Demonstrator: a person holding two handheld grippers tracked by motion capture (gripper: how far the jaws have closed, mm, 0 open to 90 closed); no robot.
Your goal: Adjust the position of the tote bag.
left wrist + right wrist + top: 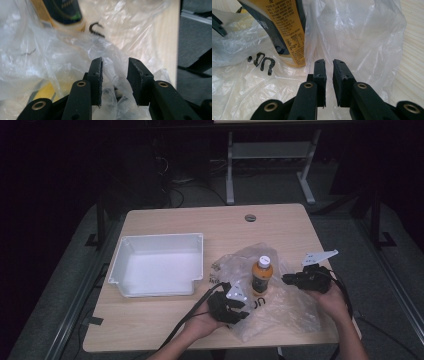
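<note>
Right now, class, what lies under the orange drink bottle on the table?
The bottle stands upright on a crumpled clear plastic bag spread over the table. The bag carries black print; what lies directly beneath the bottle's base is covered.

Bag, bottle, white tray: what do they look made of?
Bag: thin clear plastic film, glossy; it crinkles, and the table shows through it.
Bottle: probably plastic, with a white cap and a glossy printed orange and dark label; the body under the label can't be told.
White tray: looks like moulded plastic, smooth and slightly shiny, with rounded corners and thin walls.
</note>
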